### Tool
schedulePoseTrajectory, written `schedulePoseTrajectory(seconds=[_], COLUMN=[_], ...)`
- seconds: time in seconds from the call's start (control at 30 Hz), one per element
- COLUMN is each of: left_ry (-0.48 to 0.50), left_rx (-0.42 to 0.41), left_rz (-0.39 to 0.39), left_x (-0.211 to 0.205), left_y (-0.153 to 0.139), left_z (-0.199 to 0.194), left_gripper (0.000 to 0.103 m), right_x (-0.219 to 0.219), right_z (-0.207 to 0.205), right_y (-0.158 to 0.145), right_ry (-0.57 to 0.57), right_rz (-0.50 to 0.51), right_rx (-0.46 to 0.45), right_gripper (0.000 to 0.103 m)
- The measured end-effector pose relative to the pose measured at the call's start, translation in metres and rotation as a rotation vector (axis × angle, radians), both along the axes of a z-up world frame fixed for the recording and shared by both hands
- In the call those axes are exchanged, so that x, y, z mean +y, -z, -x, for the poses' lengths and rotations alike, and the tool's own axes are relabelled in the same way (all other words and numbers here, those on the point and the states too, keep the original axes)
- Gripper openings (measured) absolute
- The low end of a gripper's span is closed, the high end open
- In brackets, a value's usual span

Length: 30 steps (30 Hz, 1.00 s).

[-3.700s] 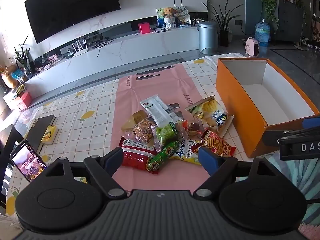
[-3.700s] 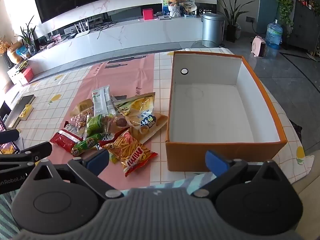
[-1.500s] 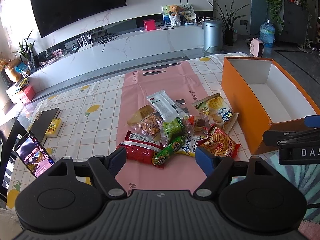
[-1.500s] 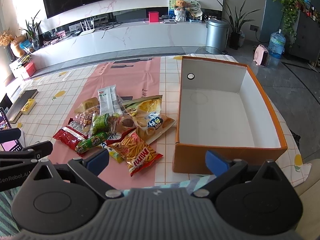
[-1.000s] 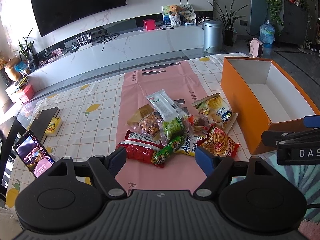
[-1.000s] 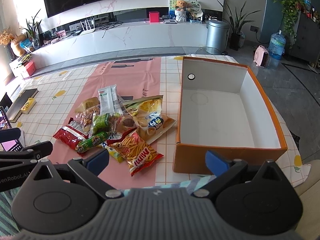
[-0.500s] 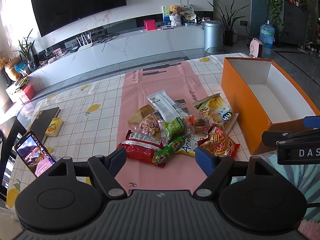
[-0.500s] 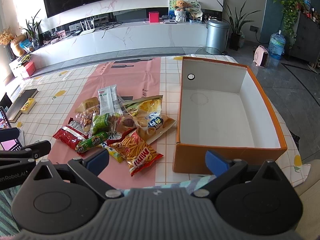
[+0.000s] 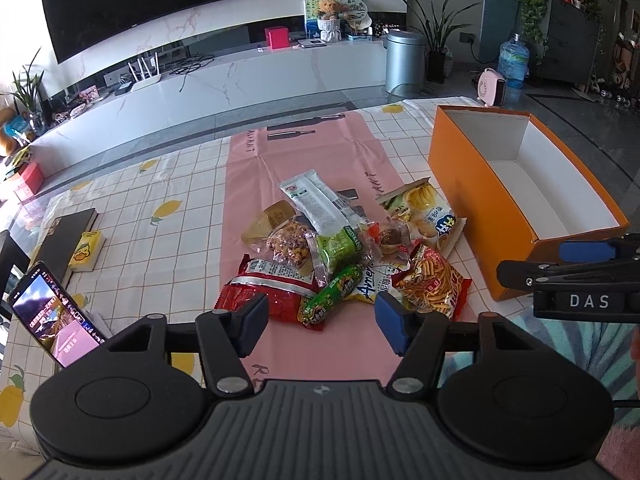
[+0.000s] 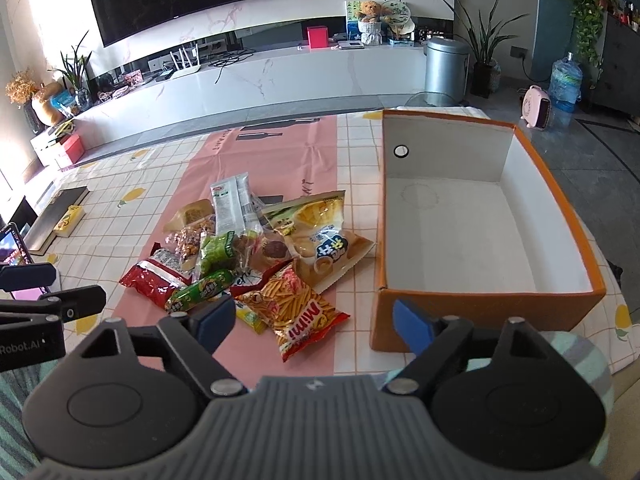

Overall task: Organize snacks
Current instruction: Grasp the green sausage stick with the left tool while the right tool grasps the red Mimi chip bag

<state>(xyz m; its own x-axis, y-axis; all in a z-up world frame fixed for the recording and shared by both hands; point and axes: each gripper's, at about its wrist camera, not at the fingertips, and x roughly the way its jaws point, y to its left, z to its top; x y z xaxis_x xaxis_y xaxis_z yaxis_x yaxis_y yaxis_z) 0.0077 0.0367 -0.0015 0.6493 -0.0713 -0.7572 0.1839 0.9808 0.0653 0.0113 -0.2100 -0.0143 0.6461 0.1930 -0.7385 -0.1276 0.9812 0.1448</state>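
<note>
Both grippers have just been narrowing their jaws compared with half a second ago, and nothing lies between either pair of fingers. Left gripper (image 9: 322,322): held above the near edge of the table, pointing down at the snack pile (image 9: 344,252), its blue pads parted and clear of every packet. Right gripper (image 10: 316,322): likewise unclenched and holding nothing, poised over the near table edge between the pile and the orange box (image 10: 576,216).

Snack pile: heaped on the pink runner (image 9: 300,152), which lies over a checked tablecloth with lemon motifs (image 9: 160,240). Nearest the left gripper sit a red packet (image 9: 260,284) and a green tube-shaped packet (image 9: 330,292); the green one leans over the edge of the red one. To their right lies the "Mimi" fries packet (image 10: 296,312), the item closest to the box yet apart from it. A yellow biscuit bag (image 10: 320,236) and a long white-and-green packet (image 9: 316,204) occupy the far side of the heap.

Orange box: open-topped, white inside, containing no snacks, standing just right of the runner. A phone (image 9: 52,316) with a lit screen leans at the left table edge.
</note>
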Motion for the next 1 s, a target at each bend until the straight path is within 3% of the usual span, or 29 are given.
schedulePoseTrajectory(seconds=[0.1, 0.23, 0.53, 0.77, 1.0], left_ry=[0.058, 0.175, 0.361, 0.396, 0.402], left_rx=[0.031, 0.1, 0.183, 0.261, 0.303], left_rz=[0.024, 0.048, -0.067, -0.114, -0.145], left_x=[0.006, 0.008, 0.002, -0.003, -0.01], left_y=[0.003, 0.01, 0.041, 0.079, 0.105], left_z=[-0.009, -0.024, -0.059, -0.091, -0.116], left_gripper=[0.062, 0.062, 0.062, 0.059, 0.053], right_x=[0.01, 0.029, 0.056, 0.071, 0.072], right_z=[-0.007, -0.016, -0.044, -0.061, -0.076], right_y=[0.009, 0.021, 0.057, 0.079, 0.095], right_ry=[-0.03, -0.095, -0.177, -0.224, -0.227], right_rz=[-0.011, 0.004, 0.121, 0.243, 0.266], right_rx=[0.017, 0.037, 0.066, 0.073, 0.095], right_gripper=[0.069, 0.066, 0.063, 0.063, 0.063])
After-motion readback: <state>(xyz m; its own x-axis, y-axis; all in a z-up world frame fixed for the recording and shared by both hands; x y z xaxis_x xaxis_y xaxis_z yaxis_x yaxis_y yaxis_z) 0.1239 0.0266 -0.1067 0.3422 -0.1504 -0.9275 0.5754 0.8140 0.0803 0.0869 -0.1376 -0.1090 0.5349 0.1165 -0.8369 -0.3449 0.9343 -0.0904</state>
